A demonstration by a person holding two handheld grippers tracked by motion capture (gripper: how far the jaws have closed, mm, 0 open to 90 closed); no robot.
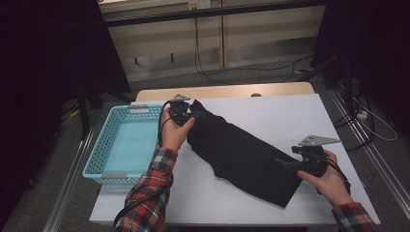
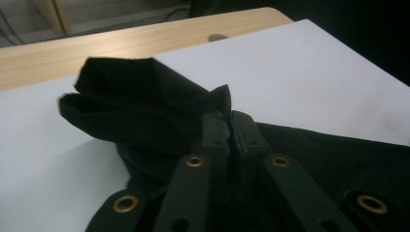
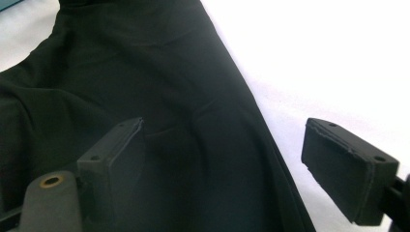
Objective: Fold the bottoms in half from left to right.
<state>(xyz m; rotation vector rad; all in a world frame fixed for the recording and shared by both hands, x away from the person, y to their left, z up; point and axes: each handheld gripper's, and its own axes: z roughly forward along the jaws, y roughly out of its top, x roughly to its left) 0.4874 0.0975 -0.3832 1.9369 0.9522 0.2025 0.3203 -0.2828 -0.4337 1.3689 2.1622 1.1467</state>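
Note:
A black cloth point(image 1: 241, 154) lies slantwise across the white table top point(image 1: 290, 116), from upper left to lower right. My left gripper point(image 1: 189, 115) is shut on the cloth's upper left end; in the left gripper view its jaws pinch a bunched fold of the cloth point(image 2: 145, 104), with the gripper point(image 2: 229, 126) closed tight on it. My right gripper point(image 1: 285, 164) sits at the cloth's lower right end with its jaws wide apart. In the right gripper view that gripper point(image 3: 222, 150) is open over the cloth point(image 3: 159, 87), straddling its edge without pressing it.
A light blue plastic basket point(image 1: 109, 140) stands at the table's left edge, beside my left hand. The wooden table rim point(image 1: 227, 91) runs along the far side. Cables and a dark stand lie on the floor beyond.

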